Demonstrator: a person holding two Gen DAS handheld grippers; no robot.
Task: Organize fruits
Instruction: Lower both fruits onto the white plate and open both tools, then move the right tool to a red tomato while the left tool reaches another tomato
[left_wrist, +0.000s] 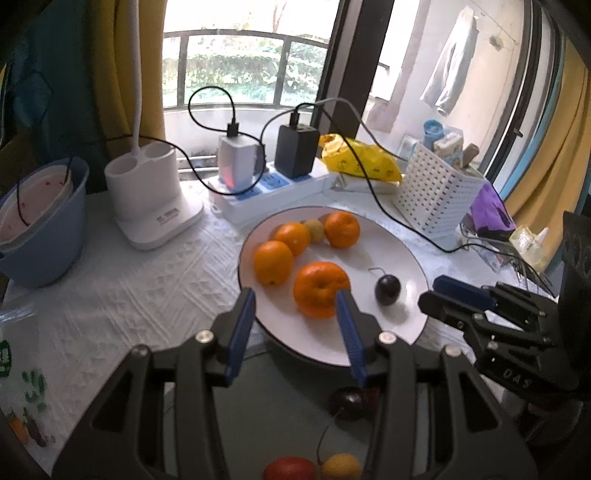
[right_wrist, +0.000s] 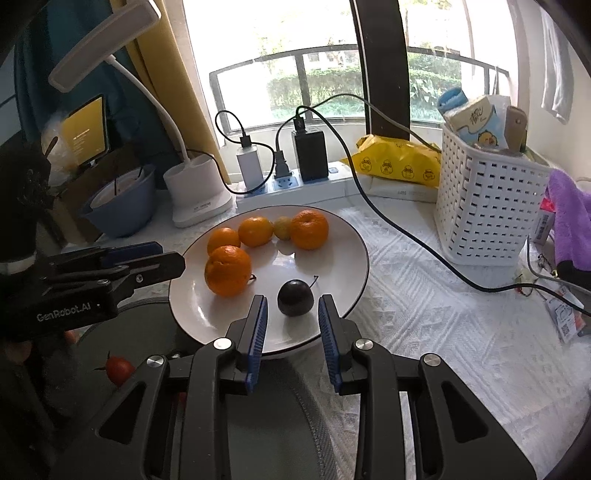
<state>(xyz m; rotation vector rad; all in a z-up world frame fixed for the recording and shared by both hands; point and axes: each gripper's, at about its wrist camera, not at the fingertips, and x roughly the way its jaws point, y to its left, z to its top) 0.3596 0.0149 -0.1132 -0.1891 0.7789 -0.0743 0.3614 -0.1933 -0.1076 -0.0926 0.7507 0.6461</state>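
White round ceramic plate (right_wrist: 347, 236) with a thin dark rim sits on the white embossed cloth covering the tabletop (right_wrist: 424, 314). On it: four oranges (right_wrist: 228, 270) and one small yellowish-green fruit (right_wrist: 282, 228) grouped toward the back and left, plus a dark purple plum (right_wrist: 295, 297) with a thin stem, alone at the front, apart from the oranges.

Right hand-held gripper (right_wrist: 292, 321): blue-padded jaws nearly closed, empty; the plum sits just beyond the tips, untouched. Left hand-held gripper (left_wrist: 295, 314): jaws parted a bit wider, empty, hovering over the near left rim of the plate; the nearest orange lies past the tips, no contact.

Below the plate's front edge lies a dark round tray (right_wrist: 258, 435) with more fruit: another dark plum (left_wrist: 349, 402), a red fruit (left_wrist: 290, 469), a yellow one (left_wrist: 341, 467).

Behind the plate: white power strip (right_wrist: 295, 184) with chargers plugged in, white perforated plastic basket (right_wrist: 484, 218), white desk lamp base (right_wrist: 199, 192), blue bowl (right_wrist: 122, 206).
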